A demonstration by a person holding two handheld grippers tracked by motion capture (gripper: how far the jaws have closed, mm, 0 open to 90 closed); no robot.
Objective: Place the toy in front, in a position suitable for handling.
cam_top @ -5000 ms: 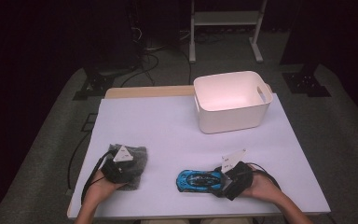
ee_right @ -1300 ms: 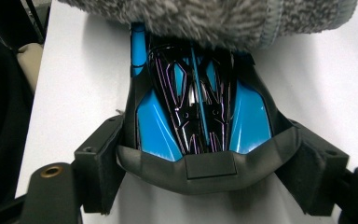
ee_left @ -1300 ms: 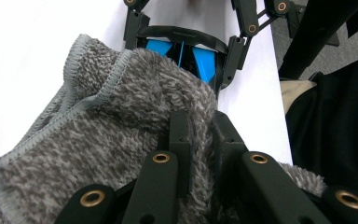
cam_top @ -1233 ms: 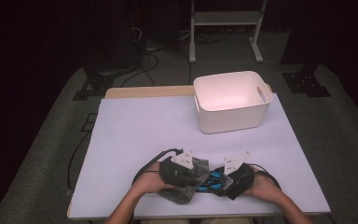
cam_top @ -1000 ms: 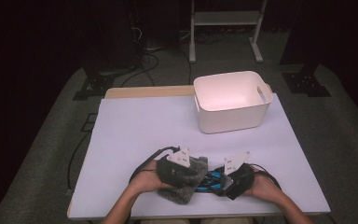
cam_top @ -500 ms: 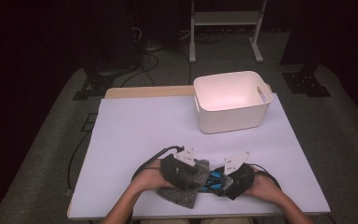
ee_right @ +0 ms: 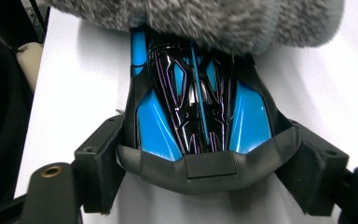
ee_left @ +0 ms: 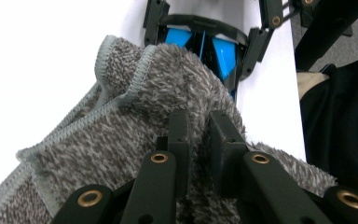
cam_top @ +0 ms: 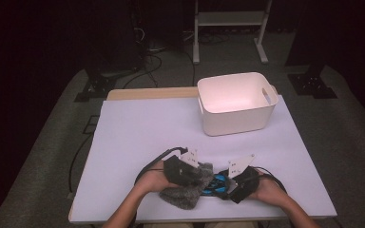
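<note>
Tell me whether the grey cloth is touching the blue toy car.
Touching. In the right gripper view the cloth lies over the far end of the car, covering it with no gap. The left gripper view shows the same overlap.

A white rectangular plastic bin [cam_top: 237,102] with a cut-out handle stands open at the far right of the white desk [cam_top: 142,133]. Beyond the desk, a white metal stand [cam_top: 228,19] and black cables [cam_top: 147,47] lie on grey carpet [cam_top: 52,137].
</note>
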